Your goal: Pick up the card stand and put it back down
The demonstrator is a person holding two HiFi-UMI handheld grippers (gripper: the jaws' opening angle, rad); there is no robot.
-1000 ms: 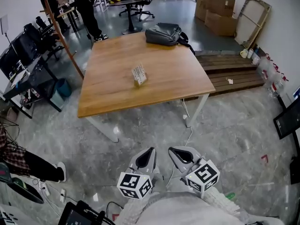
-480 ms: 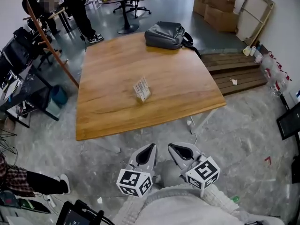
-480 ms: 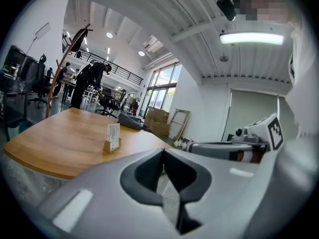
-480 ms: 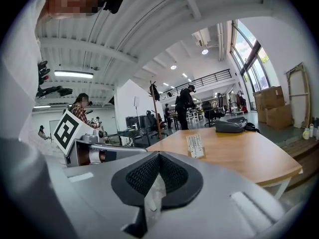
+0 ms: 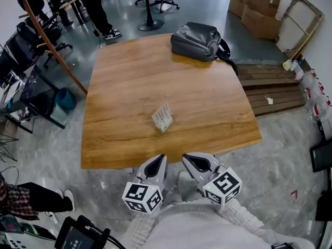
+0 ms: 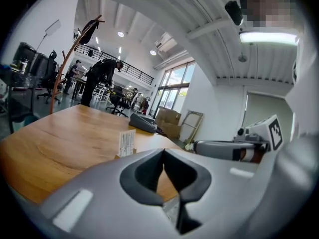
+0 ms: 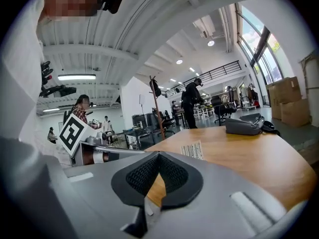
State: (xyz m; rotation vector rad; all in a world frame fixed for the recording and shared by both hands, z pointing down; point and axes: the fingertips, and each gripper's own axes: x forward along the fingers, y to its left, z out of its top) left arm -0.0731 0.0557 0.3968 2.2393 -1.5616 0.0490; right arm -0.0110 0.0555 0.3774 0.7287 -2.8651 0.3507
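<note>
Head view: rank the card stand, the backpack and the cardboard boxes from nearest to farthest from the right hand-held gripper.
1. Card stand, near the table front edge, just ahead of the right hand-held gripper.
2. Backpack, at the table's far edge.
3. Cardboard boxes, on the floor beyond, far right.

Head cam steep down — all views share table.

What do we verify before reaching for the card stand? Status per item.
1. Card stand upright on the table: ok.
2. Route to it free; the backpack sits at the far edge, well apart: ok.
3. Left gripper and right gripper at the stand: not ok, both hang at the near table edge, short of it.
4. Fingers open for the grasp: not ok, both pairs shut, nothing between.
5. Cards fixed in the stand: cannot tell.
</note>
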